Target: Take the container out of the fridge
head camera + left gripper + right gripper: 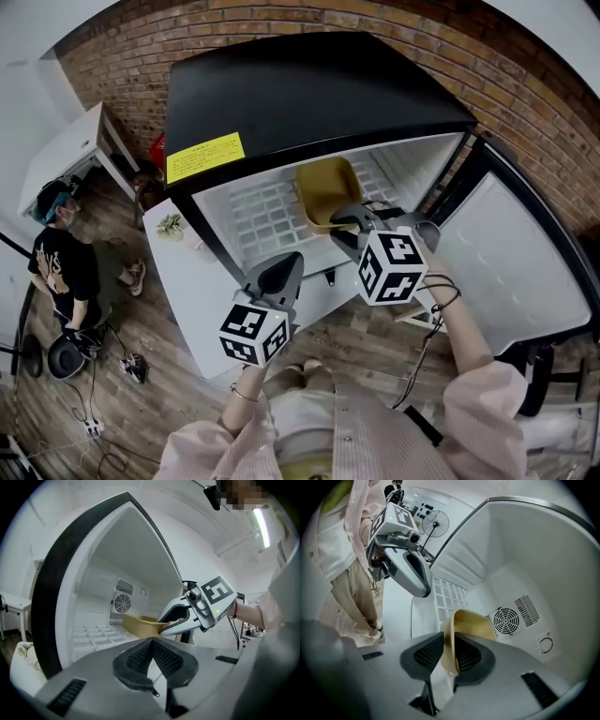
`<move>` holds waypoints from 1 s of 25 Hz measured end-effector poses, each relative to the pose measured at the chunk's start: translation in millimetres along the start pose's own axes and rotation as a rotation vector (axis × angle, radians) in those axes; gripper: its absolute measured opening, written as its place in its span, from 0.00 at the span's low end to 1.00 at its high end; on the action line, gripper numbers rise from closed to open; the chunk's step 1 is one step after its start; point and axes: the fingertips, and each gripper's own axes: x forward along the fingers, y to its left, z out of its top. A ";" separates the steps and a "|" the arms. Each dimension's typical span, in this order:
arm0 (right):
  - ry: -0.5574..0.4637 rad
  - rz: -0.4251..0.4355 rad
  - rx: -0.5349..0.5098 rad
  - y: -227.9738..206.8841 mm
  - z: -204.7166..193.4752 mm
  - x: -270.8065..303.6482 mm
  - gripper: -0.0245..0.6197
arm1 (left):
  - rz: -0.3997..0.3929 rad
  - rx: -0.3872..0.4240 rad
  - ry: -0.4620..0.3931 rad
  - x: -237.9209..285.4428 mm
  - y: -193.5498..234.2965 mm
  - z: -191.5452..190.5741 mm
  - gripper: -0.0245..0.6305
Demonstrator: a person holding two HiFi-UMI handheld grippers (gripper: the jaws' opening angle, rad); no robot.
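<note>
A tan plastic container (328, 190) stands on the white shelf (258, 220) inside the open fridge (309, 89). My right gripper (343, 221) reaches into the fridge from the front and is shut on the container's near rim. In the right gripper view the container wall (471, 623) stands upright between the two pads of that gripper (449, 645). The left gripper view shows the same grip (165, 625) on the container (139, 624) from the side. My left gripper (284, 267) hangs outside the fridge front with its jaws (152, 641) shut and nothing in them.
The fridge door (514, 267) stands swung open at the right. A round fan grille (506, 620) sits in the back wall behind the container. A person (61, 262) stands on the wooden floor at the left beside a white table (66, 150). A brick wall (525, 84) is behind the fridge.
</note>
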 end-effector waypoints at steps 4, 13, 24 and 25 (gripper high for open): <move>0.006 0.000 0.000 0.1 -0.2 0.2 0.15 | -0.003 0.001 0.000 -0.9 0.2 -0.9 0.02; 0.007 -0.003 0.005 3.4 0.6 -3.8 0.11 | -0.022 -0.002 -0.003 -2.2 -2.2 -1.4 0.02; 0.017 -0.037 0.043 8.7 2.1 -16.5 0.08 | -0.073 0.002 0.000 -3.2 -12.1 -1.6 0.02; 0.019 -0.040 0.047 10.1 2.4 -17.7 0.08 | -0.077 0.003 0.000 -3.6 -12.8 -1.5 0.02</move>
